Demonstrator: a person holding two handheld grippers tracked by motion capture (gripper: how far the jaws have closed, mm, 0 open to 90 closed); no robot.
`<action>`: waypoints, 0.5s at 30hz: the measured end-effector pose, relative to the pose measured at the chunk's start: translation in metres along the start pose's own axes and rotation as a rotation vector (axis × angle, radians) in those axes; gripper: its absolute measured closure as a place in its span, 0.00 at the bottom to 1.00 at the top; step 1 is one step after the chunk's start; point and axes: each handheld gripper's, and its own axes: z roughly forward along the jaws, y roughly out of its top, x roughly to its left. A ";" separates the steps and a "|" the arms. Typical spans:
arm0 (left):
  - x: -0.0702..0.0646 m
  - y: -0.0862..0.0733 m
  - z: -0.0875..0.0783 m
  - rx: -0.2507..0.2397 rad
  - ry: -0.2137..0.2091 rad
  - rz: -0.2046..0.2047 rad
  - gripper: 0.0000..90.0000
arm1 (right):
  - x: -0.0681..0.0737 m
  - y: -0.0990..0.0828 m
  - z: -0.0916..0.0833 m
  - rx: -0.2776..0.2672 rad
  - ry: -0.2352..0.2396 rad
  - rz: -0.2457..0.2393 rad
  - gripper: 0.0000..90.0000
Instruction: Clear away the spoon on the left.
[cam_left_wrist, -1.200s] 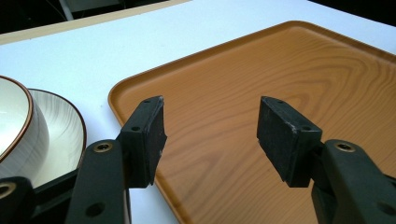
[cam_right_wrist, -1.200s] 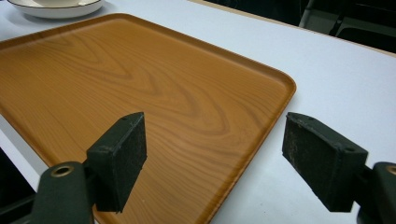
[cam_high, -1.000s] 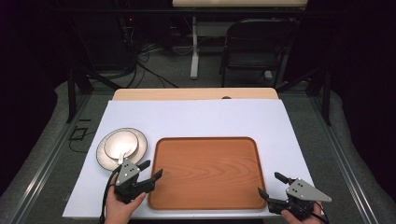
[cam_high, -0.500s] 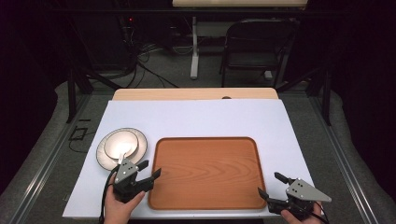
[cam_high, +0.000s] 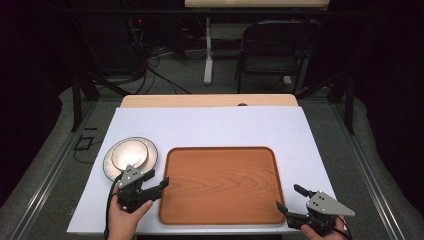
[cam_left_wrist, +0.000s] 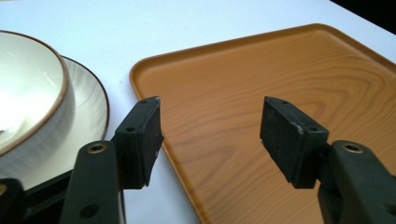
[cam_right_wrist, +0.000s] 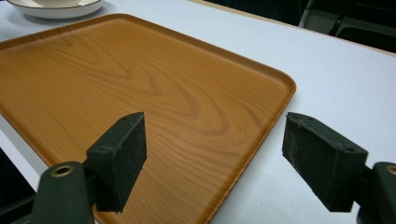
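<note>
A: Saw anything hidden or cut off?

B: Yes. Saw the left hand (cam_high: 122, 220) and the right hand (cam_high: 322, 232) cut off by the bottom edge of the high view. Could not make out much in the dark room behind the table (cam_high: 210, 125). Just picked out a black chair (cam_high: 275, 45) and some cables (cam_high: 155, 60) on the floor.

A: Found any dishes?

B: Found a round bowl (cam_high: 129, 153) sitting on a round plate (cam_high: 152, 161). Saw them left of the tray (cam_high: 220, 185), close beside it but not touching. Saw a bright glare inside the bowl, so could not tell about anything in it. Saw the bowl cut off at the side in the left gripper view.

A: Looked like what?

B: Looked cream and shiny, with a thin brown rim. Had faint stripes on the outside.

A: And on the tray?

B: Saw bare wood grain all over it. Looked flat and orange-brown, with round corners and a low rim. Lay in the middle of the white table, nearer the person's side.

A: Checked the grippers?

B: Yes. Saw the left gripper (cam_high: 158, 178) wide open, holding nothing, at the tray's near left corner. Had one black pad over the table and one over the tray. Saw the right gripper (cam_high: 288, 197) wide open too, holding nothing, at the near right corner. Looked flat and rough, those pads.
</note>
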 end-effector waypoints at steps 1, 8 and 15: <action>0.001 0.001 -0.001 0.003 0.005 0.004 0.45 | 0.000 0.000 0.000 0.000 0.000 0.000 0.24; 0.008 0.005 -0.004 0.012 -0.001 -0.055 0.51 | 0.000 0.000 0.000 0.001 0.000 0.001 0.24; 0.015 0.007 -0.005 0.043 0.039 -0.073 0.57 | 0.000 0.000 0.000 0.001 0.001 0.002 0.24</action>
